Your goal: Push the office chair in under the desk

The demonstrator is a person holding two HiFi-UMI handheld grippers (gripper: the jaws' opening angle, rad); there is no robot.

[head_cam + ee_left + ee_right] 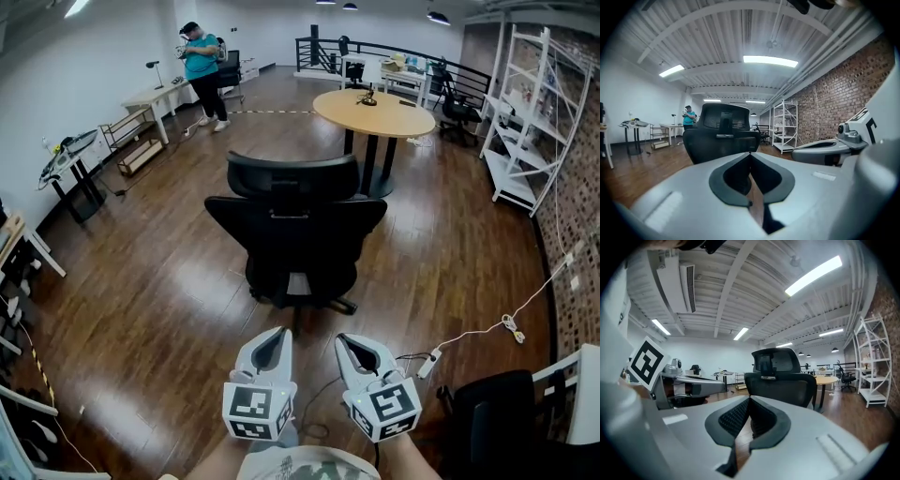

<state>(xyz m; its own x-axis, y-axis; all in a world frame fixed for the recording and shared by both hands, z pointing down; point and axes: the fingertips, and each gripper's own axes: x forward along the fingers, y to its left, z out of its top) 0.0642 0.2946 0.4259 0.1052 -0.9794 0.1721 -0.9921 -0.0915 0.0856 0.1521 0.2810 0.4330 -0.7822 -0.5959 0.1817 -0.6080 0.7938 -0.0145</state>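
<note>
Lined up at the start: no contact, nothing pushed yet.
Holds the left gripper (279, 332) pinched together and empty, short of the office chair (295, 234) out on open floor, well apart from the round desk (375, 111); holds the right gripper (343, 339) closed and empty too; leaves the whole push to do.

Illumination is bright and even, supplied by ceiling light strips (770, 61). The wood floor (159, 281) carries broad pale reflections. The head view bows straight lines toward its edges. Both gripper views are circular with black corners. The left gripper (750, 153) and right gripper (750, 398) appear soft close to the lens.
</note>
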